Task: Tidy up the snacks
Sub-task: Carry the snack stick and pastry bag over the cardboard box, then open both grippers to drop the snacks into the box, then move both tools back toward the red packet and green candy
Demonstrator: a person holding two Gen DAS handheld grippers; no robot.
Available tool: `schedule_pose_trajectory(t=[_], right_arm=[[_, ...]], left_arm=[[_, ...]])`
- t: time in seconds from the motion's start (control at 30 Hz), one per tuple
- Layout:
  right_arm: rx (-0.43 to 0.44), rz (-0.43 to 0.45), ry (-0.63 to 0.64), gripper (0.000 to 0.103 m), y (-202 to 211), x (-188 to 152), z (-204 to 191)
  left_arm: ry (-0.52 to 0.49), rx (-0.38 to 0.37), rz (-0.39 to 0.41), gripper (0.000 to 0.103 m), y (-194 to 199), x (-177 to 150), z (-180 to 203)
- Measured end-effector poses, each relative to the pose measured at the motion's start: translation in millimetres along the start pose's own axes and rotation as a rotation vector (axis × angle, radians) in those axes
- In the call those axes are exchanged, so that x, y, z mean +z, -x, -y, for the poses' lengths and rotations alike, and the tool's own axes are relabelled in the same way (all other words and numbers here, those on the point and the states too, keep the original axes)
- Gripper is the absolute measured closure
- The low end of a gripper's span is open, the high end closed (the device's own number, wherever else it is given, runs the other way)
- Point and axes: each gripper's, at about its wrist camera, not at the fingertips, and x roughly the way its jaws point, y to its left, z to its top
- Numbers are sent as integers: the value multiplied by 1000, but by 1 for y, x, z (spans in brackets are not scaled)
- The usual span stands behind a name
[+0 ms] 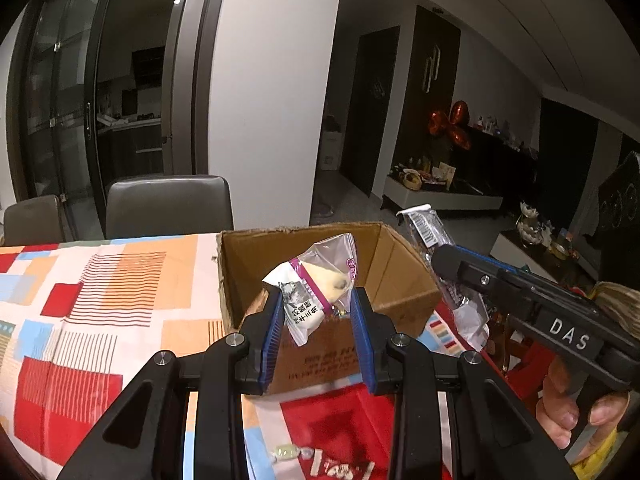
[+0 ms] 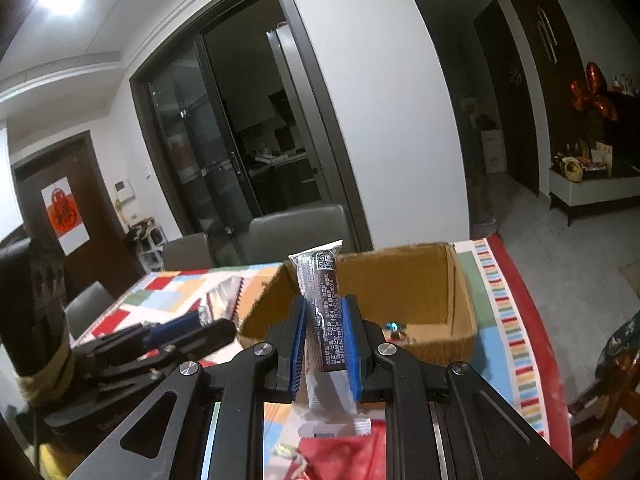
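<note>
**Snacks held over the cardboard box, 1 in each gripper**

Snacks are what both my tools carry. My left gripper (image 1: 316,300) has its blue pads pressed on a clear and white snack packet (image 1: 316,280) with a purple stripe; a pale, cake-like piece shows through the film, and the printed characters on it are too small for me to read. From this camera the packet sits in front of the open cardboard box (image 1: 404,276), which stands on the patterned tablecloth (image 1: 80,300). Dark printing runs across the box's near wall, upside down and unreadable.

My right gripper (image 2: 324,320) is clamped narrow on a long dark snack bar (image 2: 322,312), held nearly upright, its white crimped end hanging below the pads. Fine white text runs along the wrapper; I can pick out "GB14884" and little else. At the top end is a small square code.

Inside the box, the right wrist view shows only something small with a blue-green glint (image 2: 394,328) on the floor at about 5 o'clock from the bar; I cannot tell what it is.

In the left view my right tool comes in at 3 o'clock, its body marked "DAS" (image 1: 568,334). A wrapped candy (image 1: 288,452) and a red and white wrapper (image 1: 340,468) lie on the cloth at 6 o'clock.
</note>
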Motion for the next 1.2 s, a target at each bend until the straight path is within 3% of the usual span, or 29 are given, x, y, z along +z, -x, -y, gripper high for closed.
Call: schedule_pose_trajectory(t=[0.37, 0.77, 0.83, 0.87, 0.97, 1.2], right_arm=[[-34, 21, 16, 84, -29, 27, 1], [-60, -87, 22, 84, -71, 27, 22], [-67, -103, 15, 84, -76, 25, 26], [-78, -104, 13, 82, -77, 24, 27], [-123, -100, 15, 51, -76, 21, 29], [-130, -70, 90, 51, -49, 10, 17]], left_arm=[[24, -5, -18, 70, -35, 26, -13], [20, 6, -96, 69, -78, 32, -20], [15, 21, -104, 61, -84, 33, -20], [11, 30, -114, 57, -88, 35, -17], [17, 37, -125, 51, -89, 33, -18], [-20, 58, -74, 43, -58, 18, -10]])
